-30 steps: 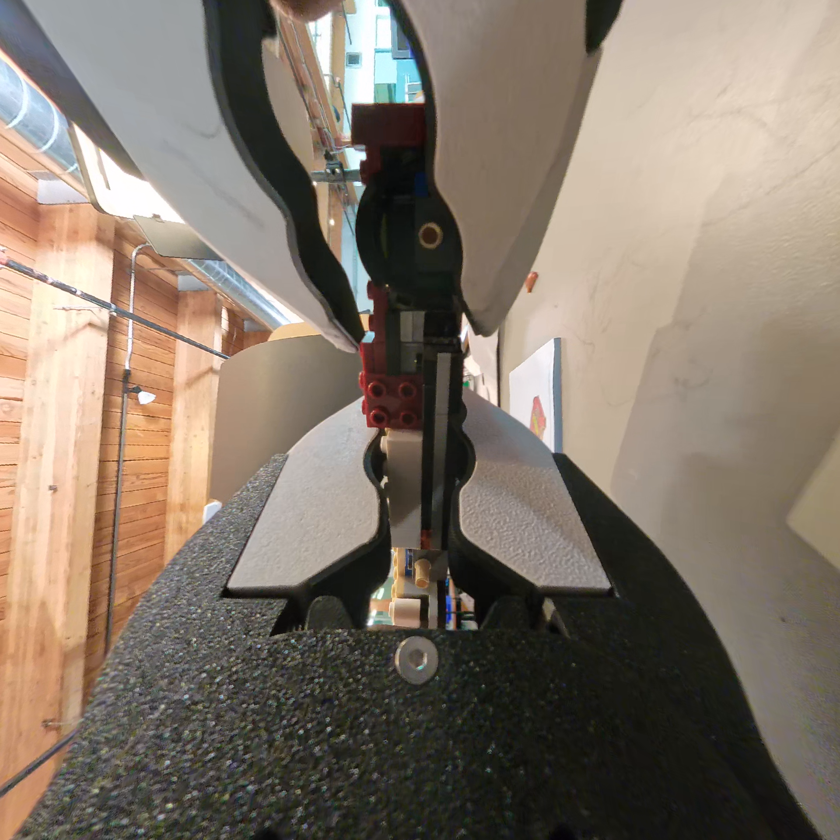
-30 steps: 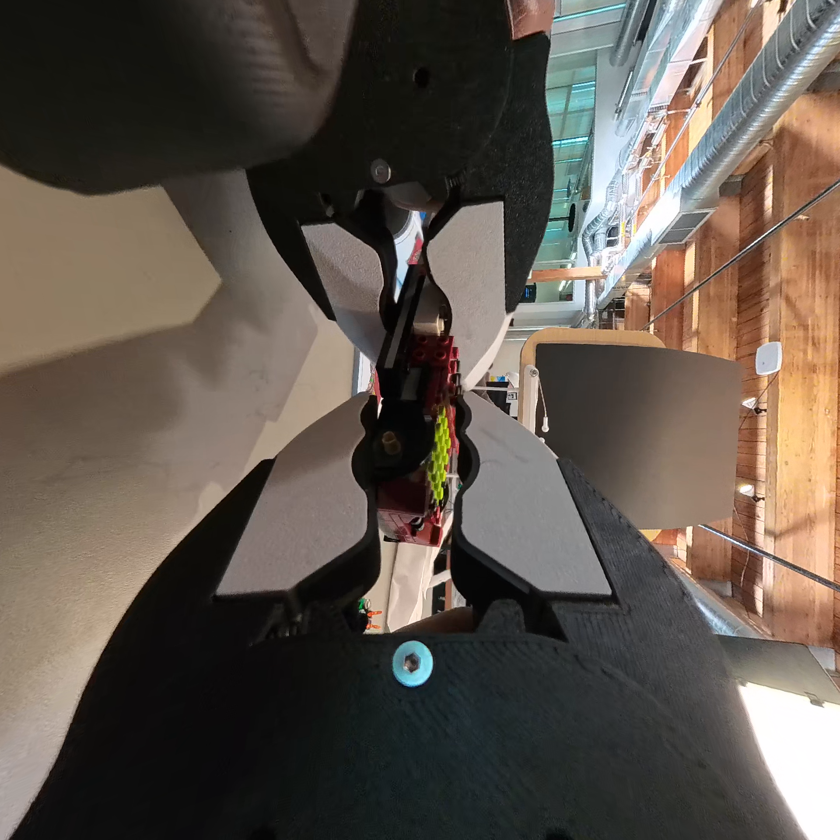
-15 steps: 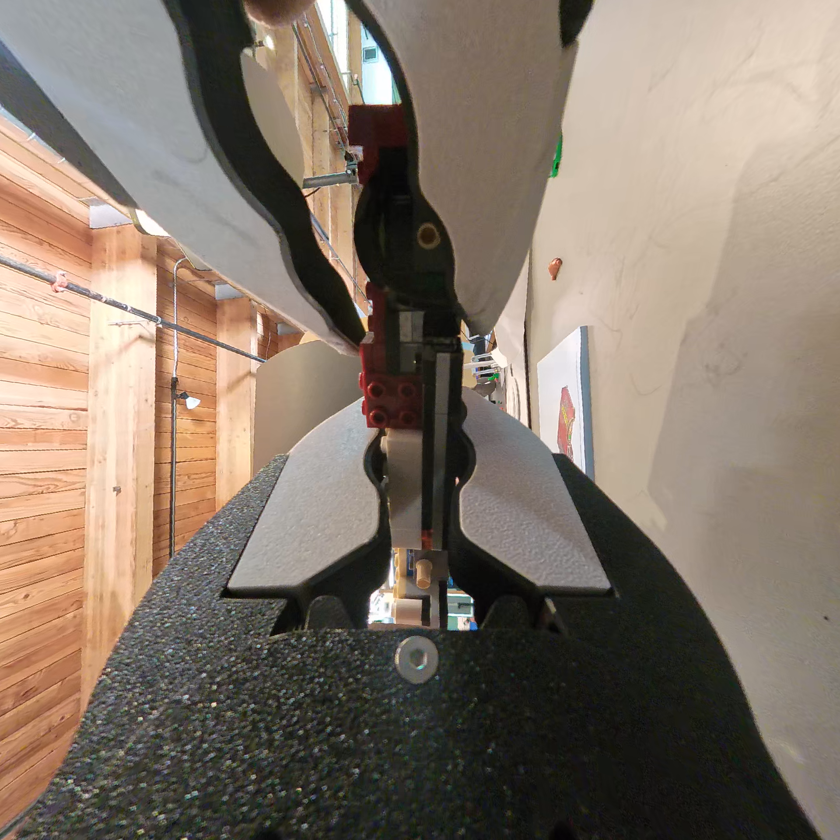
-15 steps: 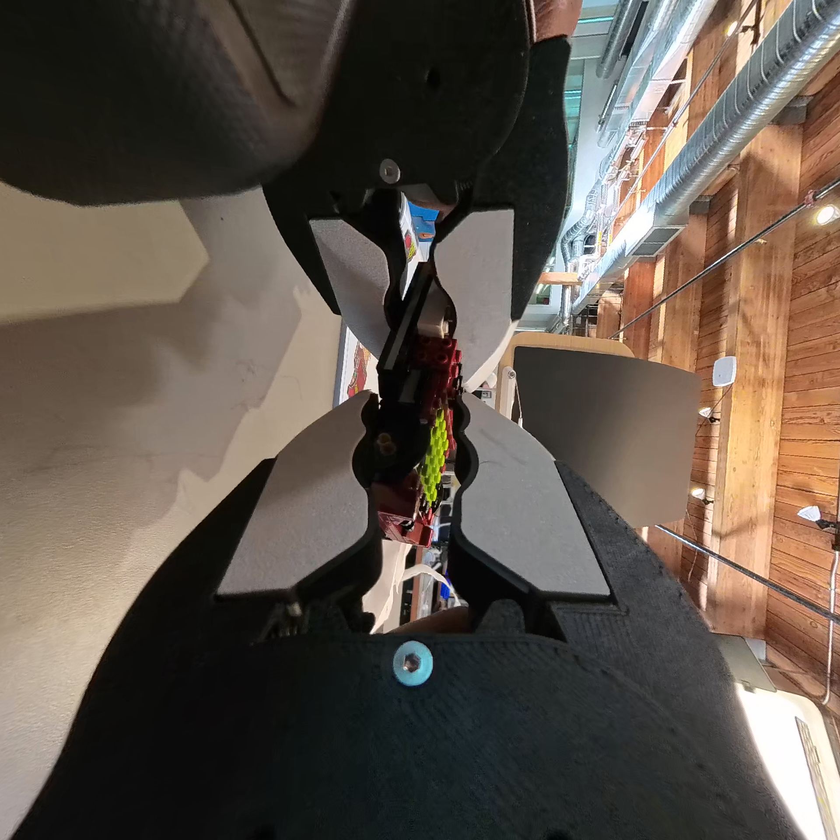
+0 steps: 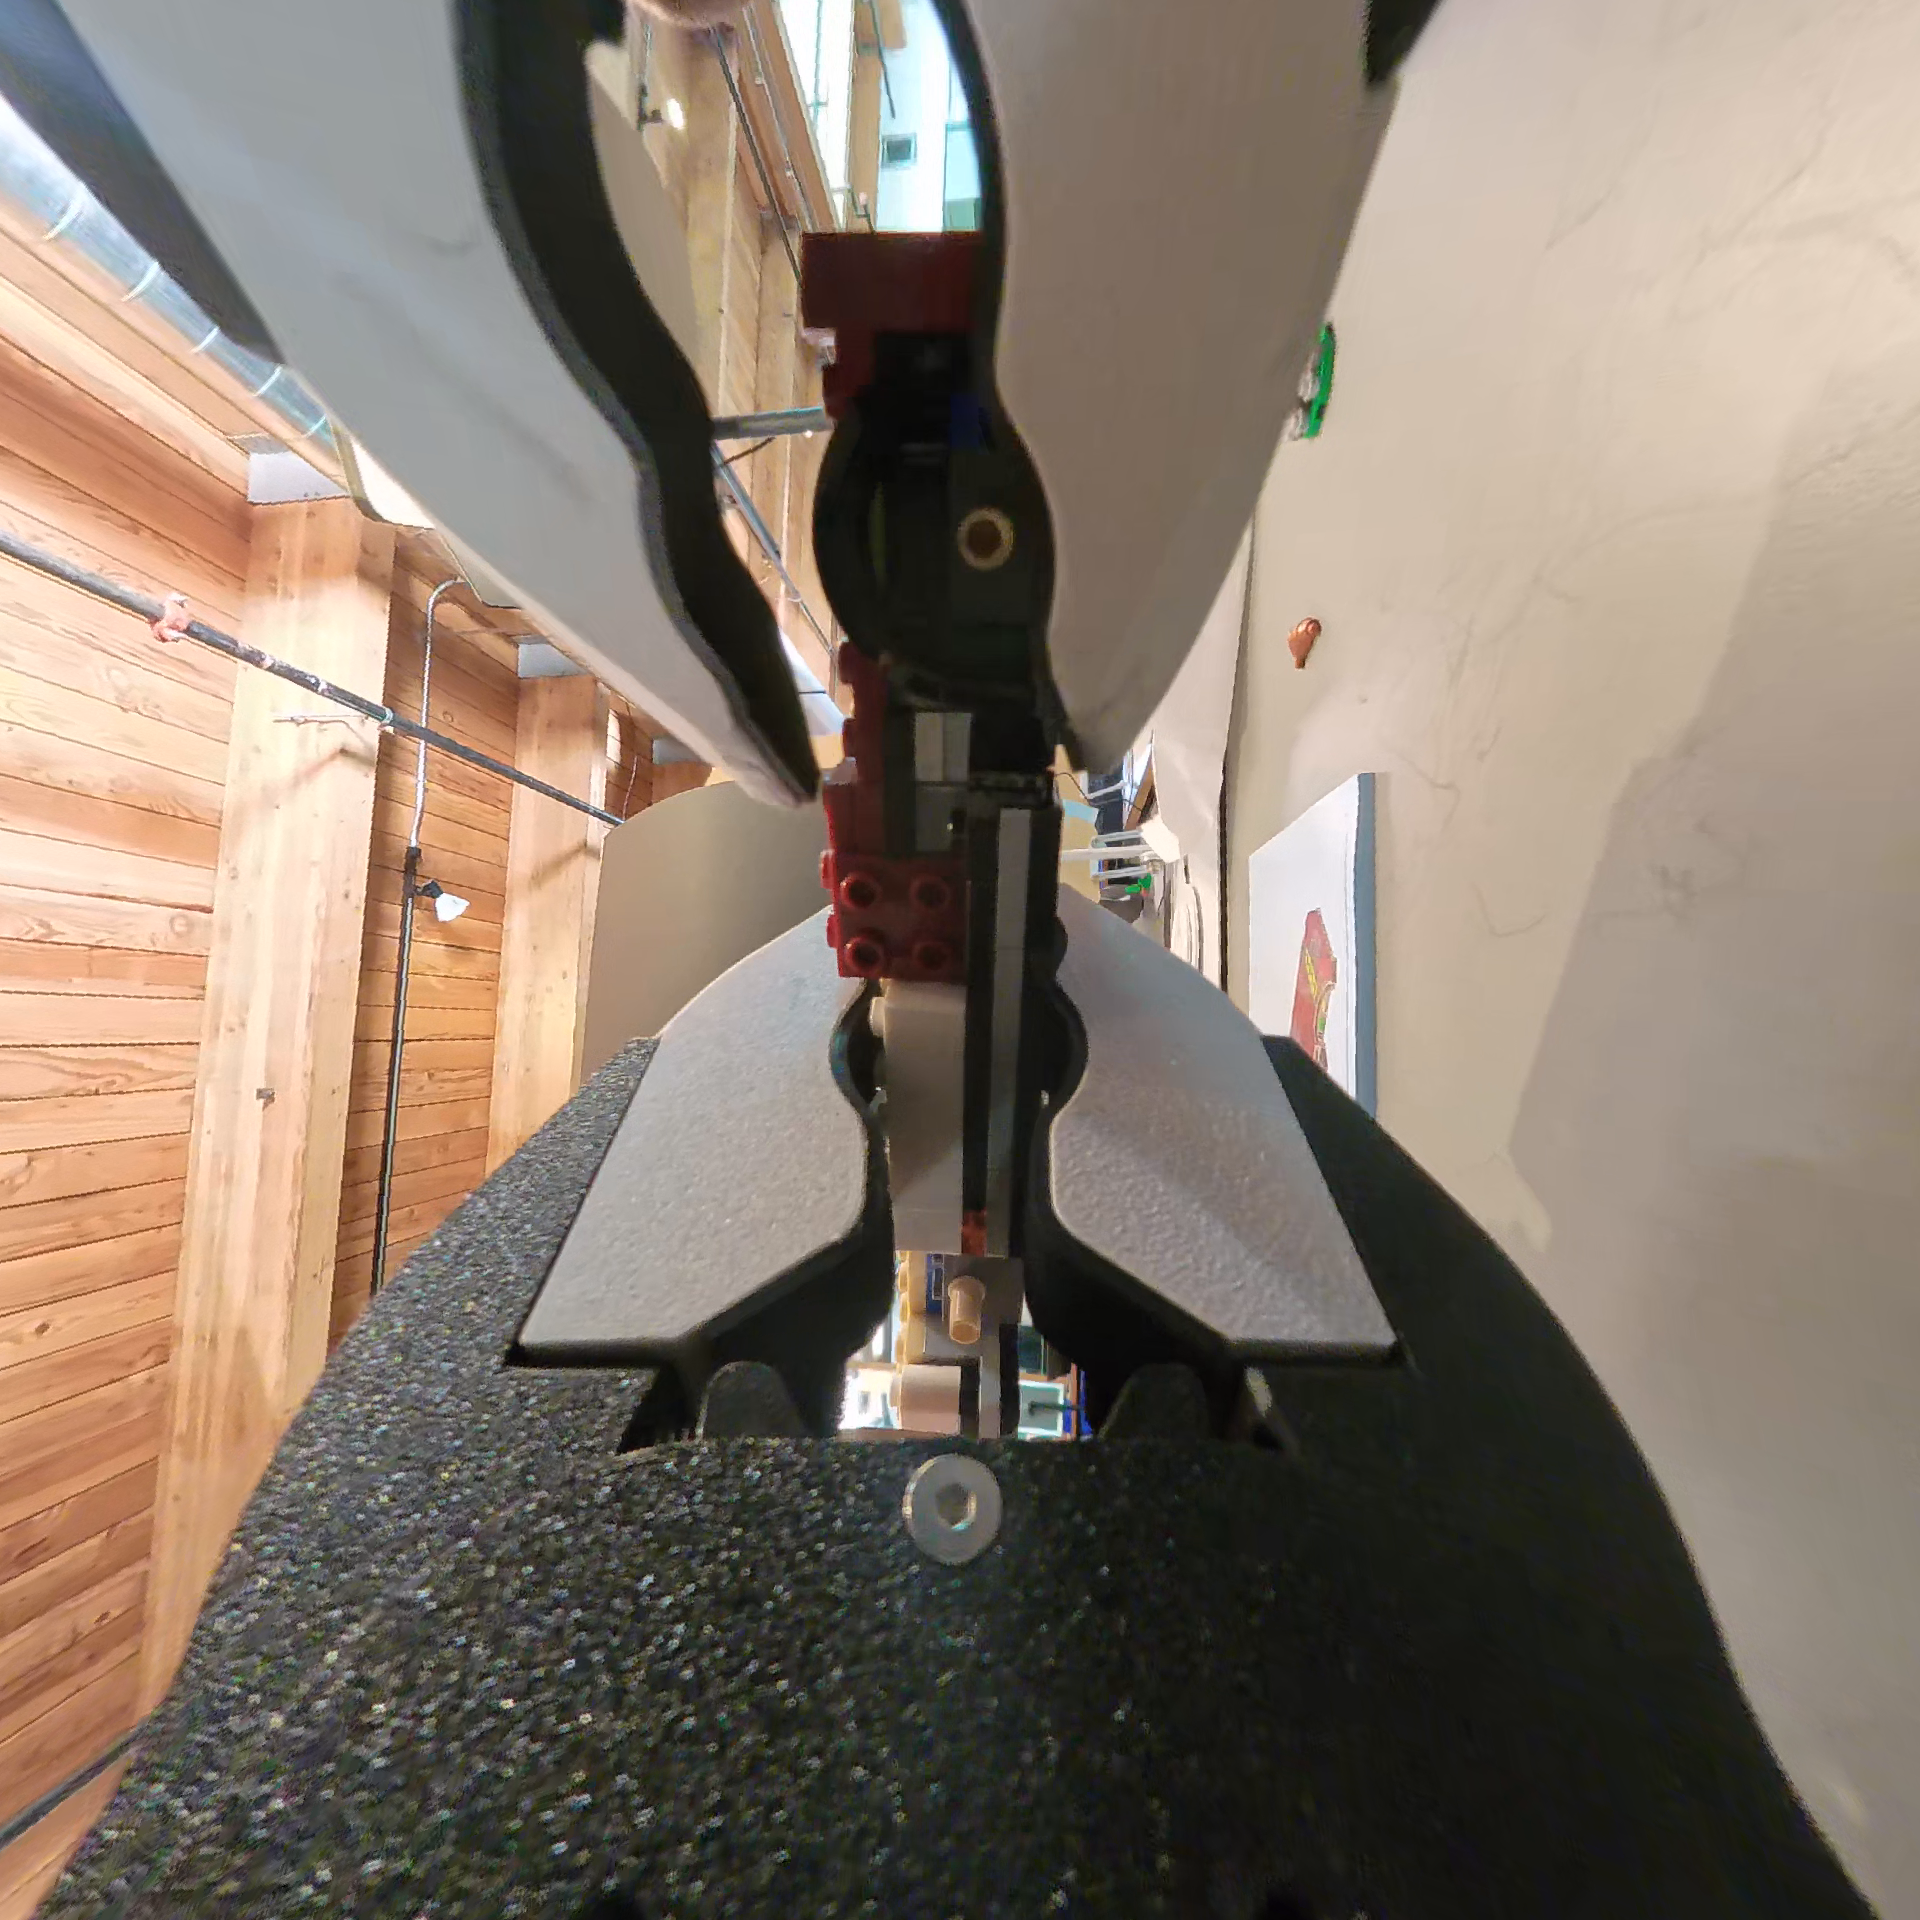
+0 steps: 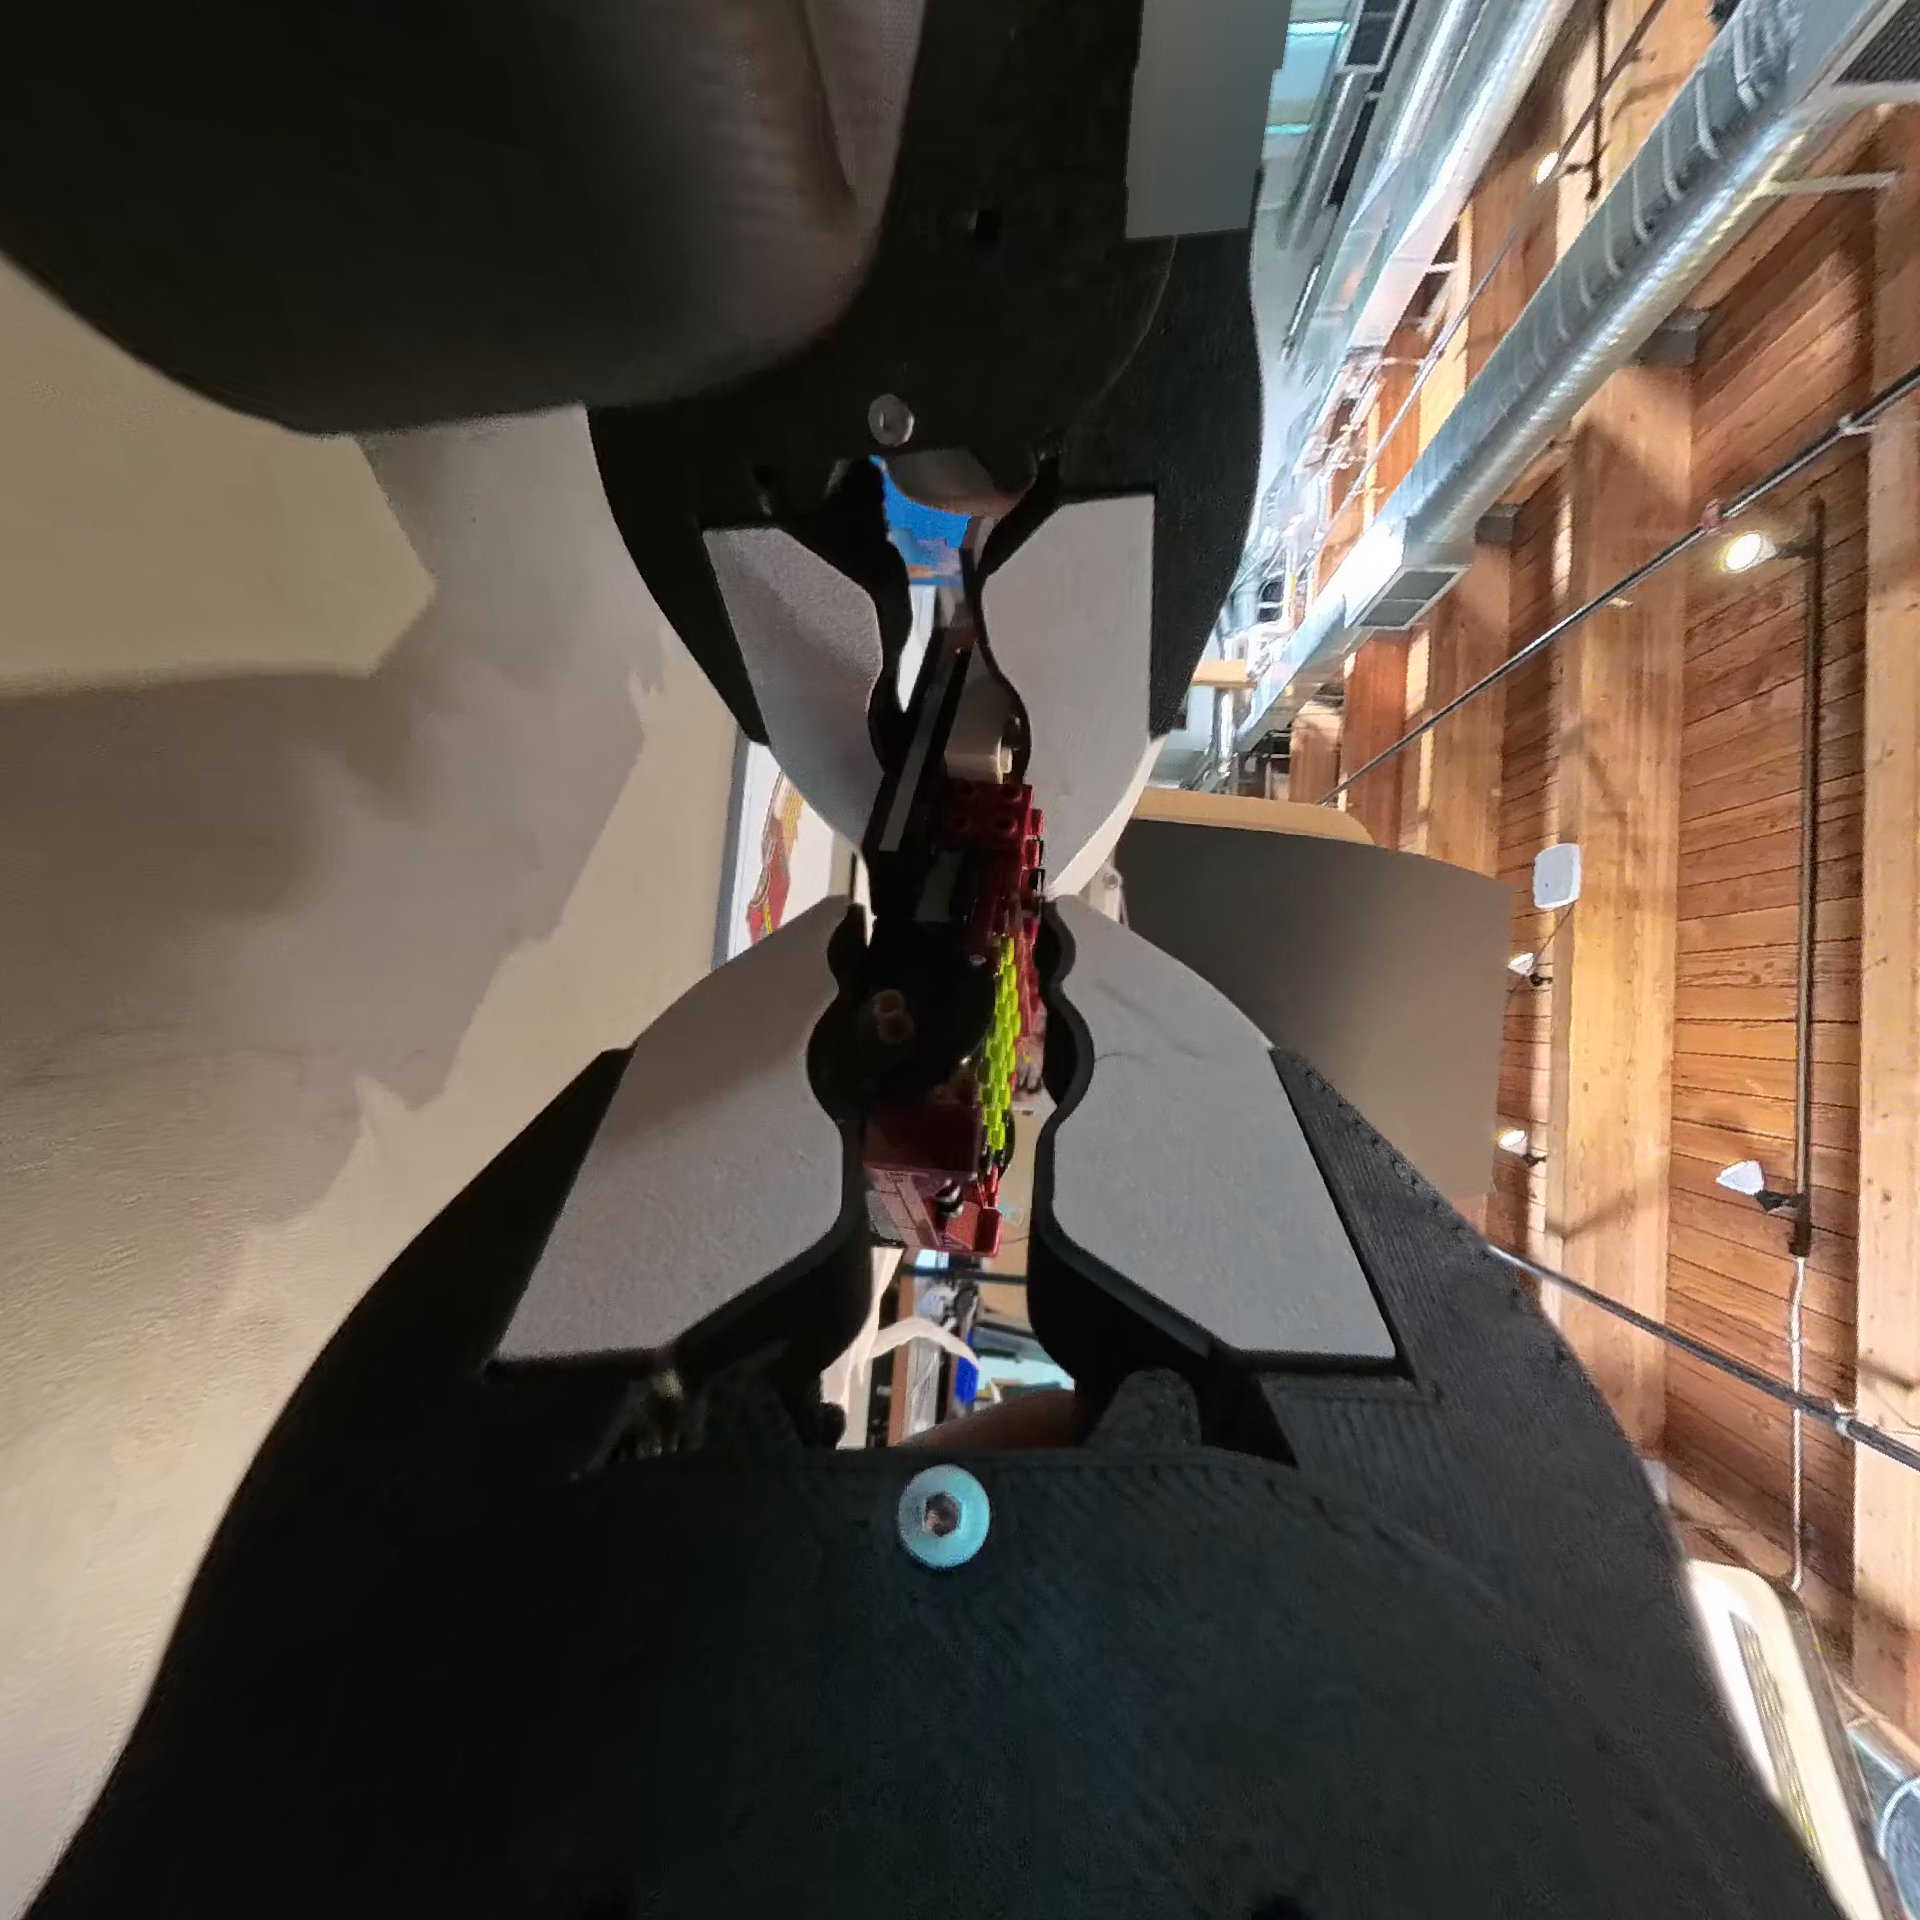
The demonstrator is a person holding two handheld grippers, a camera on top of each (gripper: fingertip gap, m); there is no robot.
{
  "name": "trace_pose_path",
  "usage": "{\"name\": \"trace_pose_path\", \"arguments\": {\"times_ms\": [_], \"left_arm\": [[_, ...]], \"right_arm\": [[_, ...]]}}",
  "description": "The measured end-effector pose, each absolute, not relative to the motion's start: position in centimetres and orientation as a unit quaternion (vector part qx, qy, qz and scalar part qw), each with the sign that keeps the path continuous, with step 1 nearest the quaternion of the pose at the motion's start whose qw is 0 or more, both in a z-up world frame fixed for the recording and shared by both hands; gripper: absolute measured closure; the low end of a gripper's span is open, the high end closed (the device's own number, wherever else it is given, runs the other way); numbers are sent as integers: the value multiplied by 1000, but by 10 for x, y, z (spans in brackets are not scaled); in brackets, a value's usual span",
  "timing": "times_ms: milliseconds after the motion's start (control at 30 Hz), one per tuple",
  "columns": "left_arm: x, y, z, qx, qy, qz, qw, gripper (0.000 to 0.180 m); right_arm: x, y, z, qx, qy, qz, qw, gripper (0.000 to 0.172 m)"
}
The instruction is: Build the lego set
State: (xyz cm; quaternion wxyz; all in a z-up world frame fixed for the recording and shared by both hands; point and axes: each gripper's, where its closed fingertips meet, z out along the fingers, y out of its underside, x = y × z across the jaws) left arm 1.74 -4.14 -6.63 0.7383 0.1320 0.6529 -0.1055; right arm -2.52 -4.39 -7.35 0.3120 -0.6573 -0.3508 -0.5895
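Observation:
A toy model built of dark red, black, grey and lime bricks (image 5: 902,914) is held in the air between both grippers. My left gripper (image 5: 951,997) is shut on its grey and black end, with both pads pressed on it. The right gripper (image 5: 935,727) faces it from above and grips the end with the black round part (image 5: 935,540). In the right wrist view my right gripper (image 6: 951,935) is shut on the model (image 6: 1000,1039) at its black round part and lime studs. The left gripper (image 6: 961,810) grips the far end there.
A white wall (image 5: 1610,623) with a framed picture (image 5: 1314,966) is on one side. A wooden plank wall (image 5: 125,831) with a thin rod, and a grey curved panel (image 6: 1309,997), are on the other. Metal ducts (image 6: 1579,312) run along the wooden wall. Left tips to right tips: about 4 cm.
Both grippers and the model have turned together, so the background has shifted in both views. The grip on the model looks the same.

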Motion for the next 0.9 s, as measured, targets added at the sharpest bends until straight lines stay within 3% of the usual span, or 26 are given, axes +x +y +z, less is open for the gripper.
{"name": "trace_pose_path", "arguments": {"times_ms": [900], "left_arm": [[19, -41, -74, 141, 666, -91, 727, 155]], "right_arm": [[-25, -40, -82, -660, -363, -581, 308, 144]]}}
